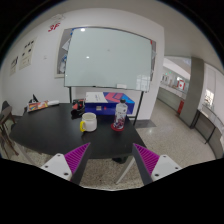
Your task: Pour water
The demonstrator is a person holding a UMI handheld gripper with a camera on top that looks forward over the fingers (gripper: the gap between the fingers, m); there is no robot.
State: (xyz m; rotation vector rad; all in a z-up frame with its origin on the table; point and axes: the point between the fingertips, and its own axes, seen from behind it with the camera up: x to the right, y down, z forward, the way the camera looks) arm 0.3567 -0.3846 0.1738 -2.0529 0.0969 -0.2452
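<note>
A white cup (pixel 89 121) with a small yellow thing (pixel 82 126) at its left stands on the dark table (pixel 50 128), near the right end. A clear bottle or pitcher with a pink part (pixel 120 114) stands to the cup's right, close to the table's edge. My gripper (pixel 111 158) is open, its two magenta pads (pixel 76 155) spread wide, with nothing between them. It hangs well short of the table, over the speckled floor, and both cup and bottle lie far beyond the fingers.
A large whiteboard (pixel 108 55) stands behind the table. A blue and white box (pixel 100 99) and some items at the far left (pixel 38 104) also lie on the table. Table legs (pixel 120 160) show below. An open corridor (pixel 180 105) runs to the right.
</note>
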